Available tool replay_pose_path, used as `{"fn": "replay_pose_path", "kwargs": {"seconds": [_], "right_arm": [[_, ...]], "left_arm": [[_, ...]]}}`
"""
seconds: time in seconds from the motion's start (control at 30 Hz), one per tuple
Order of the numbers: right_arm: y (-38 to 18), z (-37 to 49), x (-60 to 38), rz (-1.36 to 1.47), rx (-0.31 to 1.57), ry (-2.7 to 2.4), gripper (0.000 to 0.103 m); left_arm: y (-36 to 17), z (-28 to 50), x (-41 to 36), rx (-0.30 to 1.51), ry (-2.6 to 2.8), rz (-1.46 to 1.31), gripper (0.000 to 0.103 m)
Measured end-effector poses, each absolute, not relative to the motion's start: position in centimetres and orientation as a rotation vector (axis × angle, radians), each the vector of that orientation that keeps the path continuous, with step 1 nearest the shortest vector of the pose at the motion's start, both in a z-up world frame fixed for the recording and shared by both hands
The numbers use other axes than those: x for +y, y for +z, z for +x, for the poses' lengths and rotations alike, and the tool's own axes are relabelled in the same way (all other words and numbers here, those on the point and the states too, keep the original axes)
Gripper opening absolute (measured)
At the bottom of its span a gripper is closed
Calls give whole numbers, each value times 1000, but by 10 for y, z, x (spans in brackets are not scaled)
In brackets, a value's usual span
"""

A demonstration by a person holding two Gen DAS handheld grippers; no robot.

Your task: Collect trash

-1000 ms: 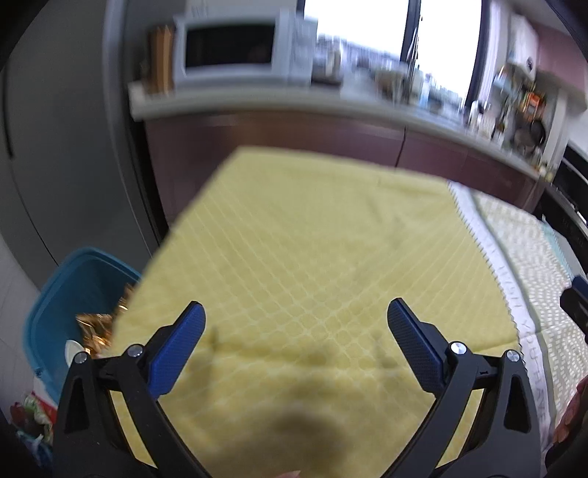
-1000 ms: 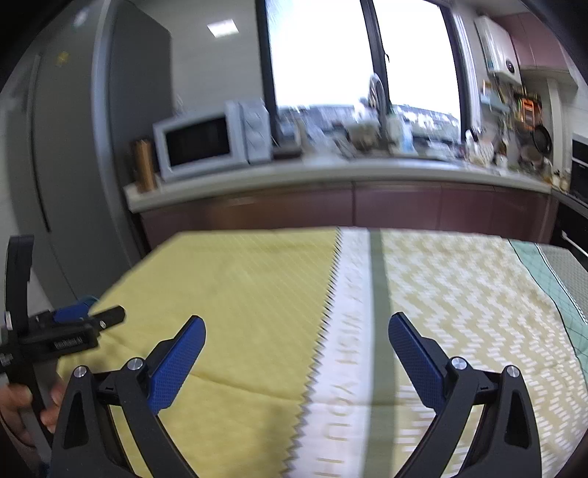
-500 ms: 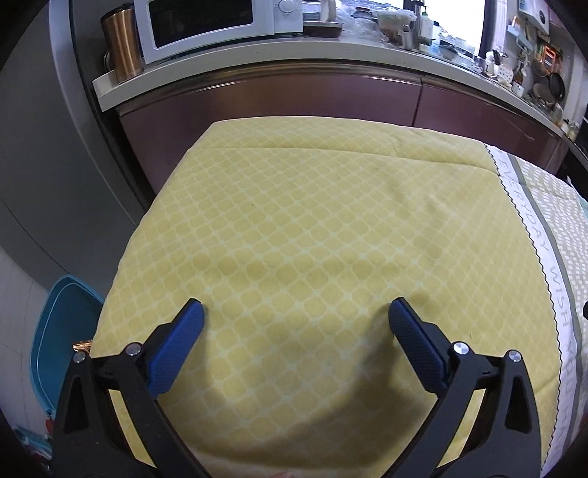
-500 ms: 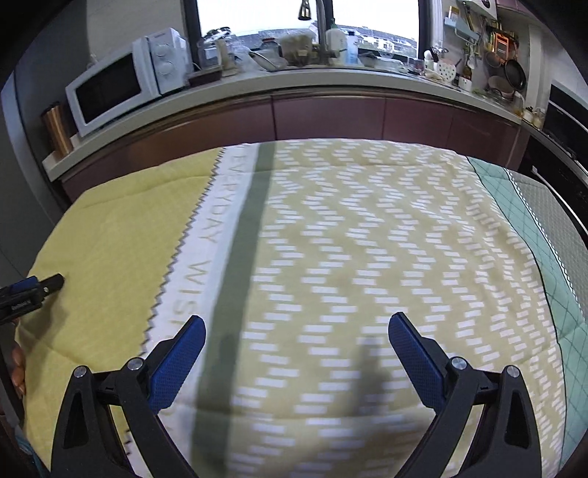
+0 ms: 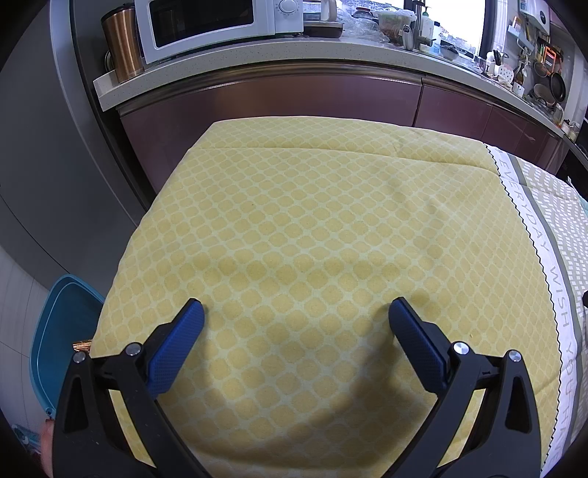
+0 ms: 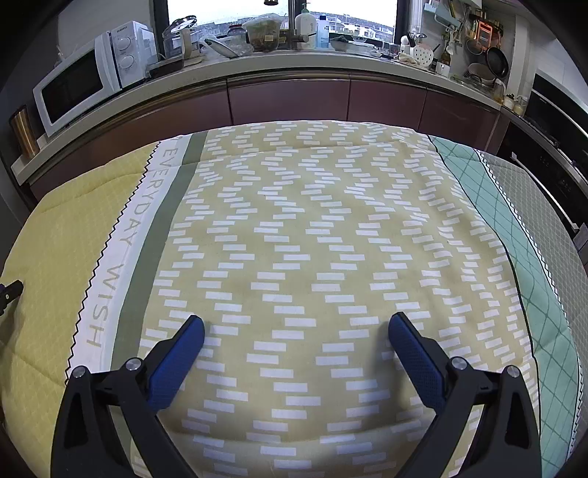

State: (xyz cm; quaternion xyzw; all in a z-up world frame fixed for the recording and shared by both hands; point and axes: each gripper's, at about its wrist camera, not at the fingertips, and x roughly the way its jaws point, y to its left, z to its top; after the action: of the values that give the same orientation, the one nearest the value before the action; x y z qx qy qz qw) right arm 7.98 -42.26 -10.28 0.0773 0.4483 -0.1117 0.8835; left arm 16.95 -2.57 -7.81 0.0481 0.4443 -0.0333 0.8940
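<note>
My left gripper (image 5: 296,312) is open and empty above the yellow patterned cloth (image 5: 312,239) on the table. A blue bin (image 5: 60,331) stands on the floor beside the table's left edge, with a bit of gold wrapper (image 5: 82,345) showing at its rim. My right gripper (image 6: 296,329) is open and empty above the zigzag part of the cloth (image 6: 312,239). A tip of the left gripper shows at the left edge of the right wrist view (image 6: 11,290). No trash shows on the cloth.
A kitchen counter (image 5: 294,55) runs behind the table with a white microwave (image 5: 213,25), a copper tumbler (image 5: 123,44) and dishes by the window. Maroon cabinets (image 6: 294,99) stand below it. A grey fridge side (image 5: 44,165) is at the left.
Both grippers have tilted down and swung right over the cloth. The blue bin has slid toward the left edge of the left wrist view. Both stay open.
</note>
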Motion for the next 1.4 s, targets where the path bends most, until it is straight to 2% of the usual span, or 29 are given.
{"fn": "replay_pose_path", "kwargs": {"seconds": [1.4], "right_arm": [[-103, 86, -427, 145, 935, -195, 97]], "left_arm": [[-78, 170, -26, 922, -69, 99, 99]]}}
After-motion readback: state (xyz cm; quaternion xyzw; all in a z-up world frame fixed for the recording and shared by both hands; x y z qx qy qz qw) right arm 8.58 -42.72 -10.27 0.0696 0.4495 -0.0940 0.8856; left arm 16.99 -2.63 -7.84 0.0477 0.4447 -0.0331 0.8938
